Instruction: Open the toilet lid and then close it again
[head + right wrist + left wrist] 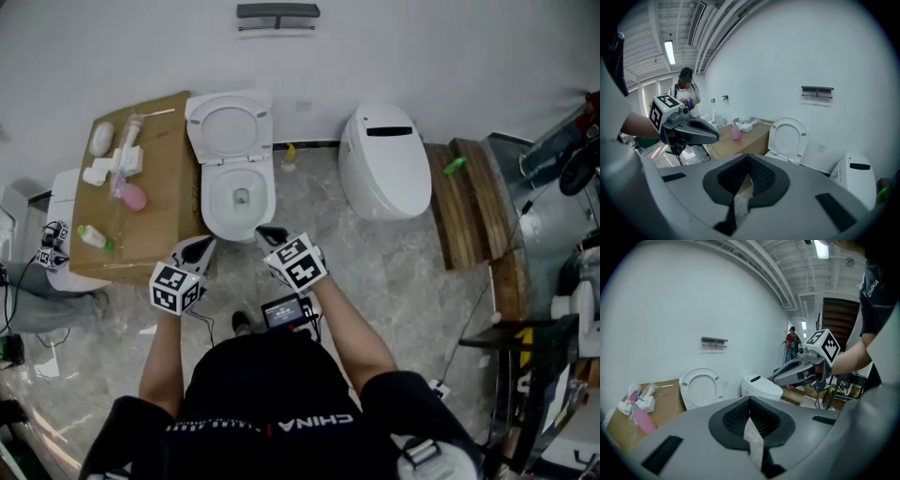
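A white toilet stands against the wall with its lid (230, 127) raised upright over the open bowl (238, 197). The raised lid (700, 387) is in the left gripper view, and the lid (787, 138) also appears ahead in the right gripper view. My left gripper (200, 249) hovers just before the bowl's front left rim, jaws shut and empty. My right gripper (269, 235) sits at the front right rim, also shut on nothing. Neither touches the lid. The left gripper (750, 402) and right gripper (749, 160) each show closed pads.
A cardboard box (161, 202) left of the toilet carries a pink bottle (132, 196) and other toiletries. A closed smart toilet (384, 159) stands to the right, with wooden steps (469, 202) beyond. A person (685, 91) stands in the background.
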`<control>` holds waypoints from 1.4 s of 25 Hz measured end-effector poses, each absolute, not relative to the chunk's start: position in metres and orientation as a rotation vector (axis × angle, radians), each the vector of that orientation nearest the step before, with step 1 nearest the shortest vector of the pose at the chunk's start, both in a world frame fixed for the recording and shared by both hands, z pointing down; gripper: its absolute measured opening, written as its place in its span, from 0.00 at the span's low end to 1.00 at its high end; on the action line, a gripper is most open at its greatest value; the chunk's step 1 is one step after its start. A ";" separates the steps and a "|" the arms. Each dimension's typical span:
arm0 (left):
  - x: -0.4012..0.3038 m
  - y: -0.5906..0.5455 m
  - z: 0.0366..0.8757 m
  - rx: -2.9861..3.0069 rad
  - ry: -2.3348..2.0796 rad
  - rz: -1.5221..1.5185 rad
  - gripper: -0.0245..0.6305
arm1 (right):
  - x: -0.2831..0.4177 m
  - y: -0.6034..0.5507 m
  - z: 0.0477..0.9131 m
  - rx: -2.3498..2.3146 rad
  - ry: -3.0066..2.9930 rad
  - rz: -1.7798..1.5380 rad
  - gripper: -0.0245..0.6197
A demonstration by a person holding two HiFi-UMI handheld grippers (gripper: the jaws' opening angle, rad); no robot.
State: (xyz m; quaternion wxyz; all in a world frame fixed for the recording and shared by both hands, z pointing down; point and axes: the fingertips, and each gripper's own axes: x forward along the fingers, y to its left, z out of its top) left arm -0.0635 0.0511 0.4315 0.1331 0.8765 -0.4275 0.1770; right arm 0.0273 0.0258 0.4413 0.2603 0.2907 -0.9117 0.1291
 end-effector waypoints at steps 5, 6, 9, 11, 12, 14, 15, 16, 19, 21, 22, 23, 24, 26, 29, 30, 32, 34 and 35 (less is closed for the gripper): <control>-0.054 0.042 0.435 2.536 -1.246 0.527 0.05 | 0.038 0.017 0.445 0.779 -2.462 0.368 0.06; -0.052 0.039 0.435 2.534 -1.250 0.531 0.05 | 0.041 0.015 0.446 0.777 -2.462 0.368 0.06; -0.042 0.032 0.435 2.528 -1.263 0.539 0.05 | 0.052 0.007 0.447 0.766 -2.460 0.352 0.06; -0.034 0.029 0.436 2.520 -1.274 0.544 0.05 | 0.061 0.002 0.448 0.758 -2.464 0.342 0.06; -0.030 0.027 0.436 2.516 -1.282 0.547 0.05 | 0.066 0.000 0.448 0.754 -2.471 0.340 0.06; -0.023 0.023 0.437 2.509 -1.302 0.550 0.05 | 0.074 -0.010 0.449 0.753 -2.491 0.329 0.06; -0.020 0.021 0.437 2.506 -1.314 0.549 0.05 | 0.077 -0.015 0.450 0.754 -2.503 0.319 0.06; -0.017 0.020 0.437 2.501 -1.326 0.547 0.05 | 0.080 -0.019 0.451 0.750 -2.512 0.315 0.06; -0.013 0.018 0.438 2.487 -1.356 0.546 0.05 | 0.084 -0.021 0.456 0.721 -2.508 0.320 0.06; -0.013 0.015 0.439 2.480 -1.368 0.551 0.05 | 0.085 -0.023 0.456 0.708 -2.508 0.323 0.06; -0.013 0.013 0.439 2.477 -1.371 0.553 0.05 | 0.086 -0.025 0.456 0.707 -2.510 0.325 0.06; -0.013 0.011 0.439 2.476 -1.374 0.553 0.05 | 0.087 -0.027 0.457 0.708 -2.511 0.328 0.06; -0.014 0.008 0.438 2.474 -1.377 0.552 0.05 | 0.088 -0.029 0.458 0.707 -2.507 0.332 0.06; -0.016 0.001 0.439 2.472 -1.378 0.549 0.05 | 0.089 -0.033 0.462 0.704 -2.492 0.346 0.06; -0.024 -0.013 0.448 2.472 -1.359 0.547 0.05 | 0.083 -0.046 0.468 0.719 -2.487 0.367 0.06; -0.028 -0.019 0.452 2.473 -1.351 0.549 0.05 | 0.080 -0.051 0.470 0.728 -2.487 0.378 0.06; -0.036 -0.035 0.457 2.480 -1.332 0.551 0.05 | 0.073 -0.065 0.472 0.749 -2.489 0.404 0.06; -0.045 -0.054 0.459 2.492 -1.312 0.549 0.05 | 0.067 -0.082 0.472 0.772 -2.485 0.432 0.06; -0.049 -0.065 0.459 2.499 -1.302 0.547 0.05 | 0.063 -0.091 0.471 0.783 -2.483 0.441 0.06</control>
